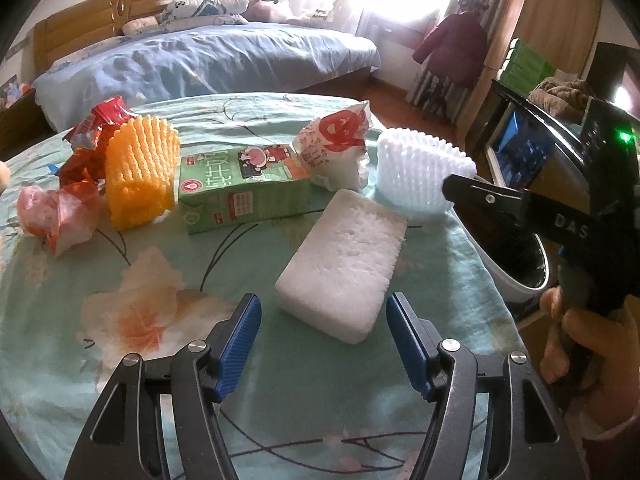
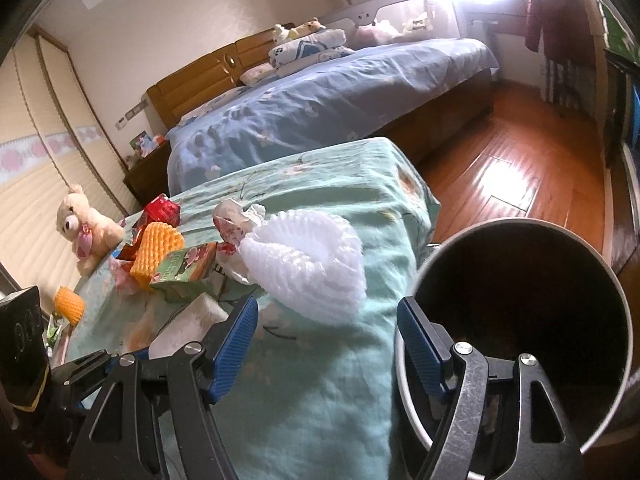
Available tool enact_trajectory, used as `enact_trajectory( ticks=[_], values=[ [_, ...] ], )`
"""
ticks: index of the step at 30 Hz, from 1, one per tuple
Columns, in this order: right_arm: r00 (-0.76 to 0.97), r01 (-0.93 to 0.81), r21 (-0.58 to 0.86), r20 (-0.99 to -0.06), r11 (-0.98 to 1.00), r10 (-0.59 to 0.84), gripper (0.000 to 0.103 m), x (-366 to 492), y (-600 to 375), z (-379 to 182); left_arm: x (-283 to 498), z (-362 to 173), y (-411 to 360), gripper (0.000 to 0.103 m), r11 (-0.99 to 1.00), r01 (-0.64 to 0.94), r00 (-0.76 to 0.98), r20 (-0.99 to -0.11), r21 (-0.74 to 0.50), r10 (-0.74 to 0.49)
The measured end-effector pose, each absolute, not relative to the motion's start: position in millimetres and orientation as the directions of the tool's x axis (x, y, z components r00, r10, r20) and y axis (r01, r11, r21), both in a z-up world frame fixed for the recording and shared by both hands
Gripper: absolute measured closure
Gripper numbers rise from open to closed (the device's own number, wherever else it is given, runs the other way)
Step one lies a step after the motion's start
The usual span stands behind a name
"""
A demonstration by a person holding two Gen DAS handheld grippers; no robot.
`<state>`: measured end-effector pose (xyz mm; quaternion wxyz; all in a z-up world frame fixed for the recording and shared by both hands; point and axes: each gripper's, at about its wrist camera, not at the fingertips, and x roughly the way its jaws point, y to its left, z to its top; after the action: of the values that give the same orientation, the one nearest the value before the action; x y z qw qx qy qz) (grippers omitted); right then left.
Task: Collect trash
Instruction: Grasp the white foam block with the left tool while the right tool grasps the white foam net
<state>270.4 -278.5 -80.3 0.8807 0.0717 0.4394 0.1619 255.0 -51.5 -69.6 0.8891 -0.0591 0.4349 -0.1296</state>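
Observation:
My left gripper (image 1: 324, 340) is open and empty, its blue pads just in front of a white foam block (image 1: 344, 268) on the green cloth table (image 1: 120, 360). Behind it lie a green milk carton (image 1: 240, 192), a yellow foam net (image 1: 140, 172), red wrappers (image 1: 92, 136), a crumpled pink bag (image 1: 52, 216), a white printed bag (image 1: 336, 148) and a white foam net (image 1: 424, 172). My right gripper (image 2: 326, 340) is open and empty, near the white foam net (image 2: 308, 264) and beside the dark trash bin (image 2: 520, 320). The right gripper also shows in the left wrist view (image 1: 472, 196).
The bin (image 1: 516, 264) stands off the table's right edge. A bed (image 2: 320, 104) lies behind the table. A teddy bear (image 2: 84, 228) sits at the table's far left with another yellow foam net (image 2: 69, 305). Wooden floor (image 2: 500, 184) is to the right.

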Motion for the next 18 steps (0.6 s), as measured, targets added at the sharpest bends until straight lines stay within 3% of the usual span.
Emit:
enact_trajectory(
  ticks=[4,6,9,13,18],
  values=[
    [0.555,-0.249,0.256,-0.753,0.934,0.354,0.03,277.8,-269.8,-83.5,260.4,-74.2,-49.1,0.041,0.955,0.178,0.576,-0.761,-0.238,-0.297],
    [0.557,-0.262,0.248,-0.75,0.933,0.356,0.032,280.0,-266.6,-84.4,261.1,-74.4,-50.2,0.048,0.953,0.185,0.577,-0.758,-0.24,-0.303],
    [0.546,-0.265,0.249,-0.757,0.932,0.357,0.047,285.1,-263.5,-88.7,260.7,-74.3,-54.4,0.055,0.952,0.198,0.576,-0.758,-0.234,-0.306],
    [0.546,-0.243,0.257,-0.761,0.935,0.351,0.077,285.7,-266.5,-91.5,259.3,-74.1,-51.7,0.057,0.948,0.198,0.58,-0.75,-0.251,-0.319],
    [0.56,-0.23,0.271,-0.749,0.935,0.355,0.081,275.5,-271.2,-86.7,252.5,-69.7,-50.7,0.059,0.945,0.205,0.605,-0.726,-0.256,-0.328]
  ],
)
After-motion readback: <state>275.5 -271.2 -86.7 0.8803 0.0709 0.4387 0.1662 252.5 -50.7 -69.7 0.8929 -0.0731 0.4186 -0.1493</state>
